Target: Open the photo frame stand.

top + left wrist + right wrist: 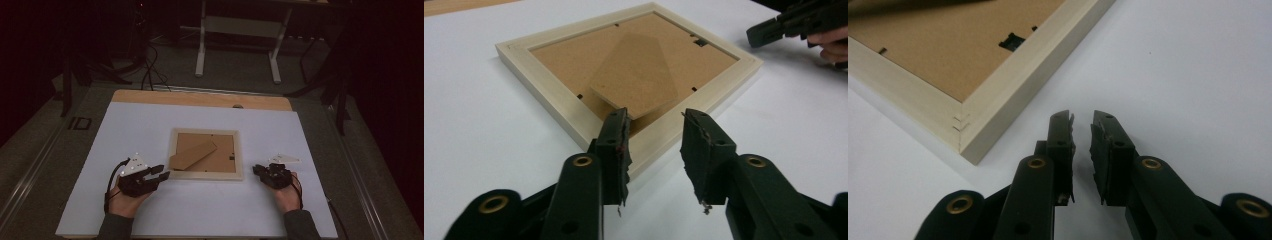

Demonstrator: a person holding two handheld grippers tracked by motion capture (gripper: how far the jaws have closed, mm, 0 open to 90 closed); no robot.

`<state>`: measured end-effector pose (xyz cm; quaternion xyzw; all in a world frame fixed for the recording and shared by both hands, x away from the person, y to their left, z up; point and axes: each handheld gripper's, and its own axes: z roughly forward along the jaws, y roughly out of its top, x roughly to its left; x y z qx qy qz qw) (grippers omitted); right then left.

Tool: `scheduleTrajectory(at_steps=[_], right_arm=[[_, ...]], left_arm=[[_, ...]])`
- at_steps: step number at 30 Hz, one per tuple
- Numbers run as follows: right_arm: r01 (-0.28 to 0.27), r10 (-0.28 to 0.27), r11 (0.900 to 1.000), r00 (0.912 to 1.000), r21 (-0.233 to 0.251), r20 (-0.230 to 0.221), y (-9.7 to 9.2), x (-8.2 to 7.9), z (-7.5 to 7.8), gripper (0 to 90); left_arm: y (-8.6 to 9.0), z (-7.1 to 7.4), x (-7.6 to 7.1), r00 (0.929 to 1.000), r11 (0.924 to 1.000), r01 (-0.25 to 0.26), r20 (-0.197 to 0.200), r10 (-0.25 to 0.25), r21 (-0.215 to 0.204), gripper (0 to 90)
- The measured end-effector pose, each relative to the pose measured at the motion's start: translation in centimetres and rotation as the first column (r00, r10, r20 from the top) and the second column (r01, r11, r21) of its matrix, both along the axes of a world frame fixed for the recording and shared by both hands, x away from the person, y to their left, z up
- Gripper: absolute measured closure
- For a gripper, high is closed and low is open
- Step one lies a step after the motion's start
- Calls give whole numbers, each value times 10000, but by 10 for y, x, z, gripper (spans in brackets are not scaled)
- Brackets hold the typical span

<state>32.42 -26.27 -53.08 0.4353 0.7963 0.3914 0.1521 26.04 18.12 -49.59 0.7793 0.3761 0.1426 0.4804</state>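
The frame (206,153) lies face down on the white worktop (150,215), between the two tongs. The left tongs (655,117) stand apart over its near edge, gripping nothing. The right tongs (1082,117), just beside its corner, show a narrow gap, empty.

A dim lab or recording room: a white-covered worktop (150,125), loose cables (150,70) on grey carpet and a white stand (240,30) beyond the jaws.
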Motion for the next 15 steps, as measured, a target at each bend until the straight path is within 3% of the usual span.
scheduleTrajectory(at_steps=[12, 13, 15], right_arm=[[69, -69, 10000, 10000, -34, -32, 2, 0, -2, 704], [88, -88, 10000, 10000, -32, -28, 2, 0, -1, 698], [93, -93, 10000, 10000, -15, -4, 1, 0, -1, 690]], left_arm=[[1, 8, 1, 9999, 9998, 102, 53, -101, -165, 613], [3, 13, 3, 9998, 9991, 163, 71, -161, -394, 608], [3, 15, 7, 9995, 9985, 256, -174, -265, -476, 586]])
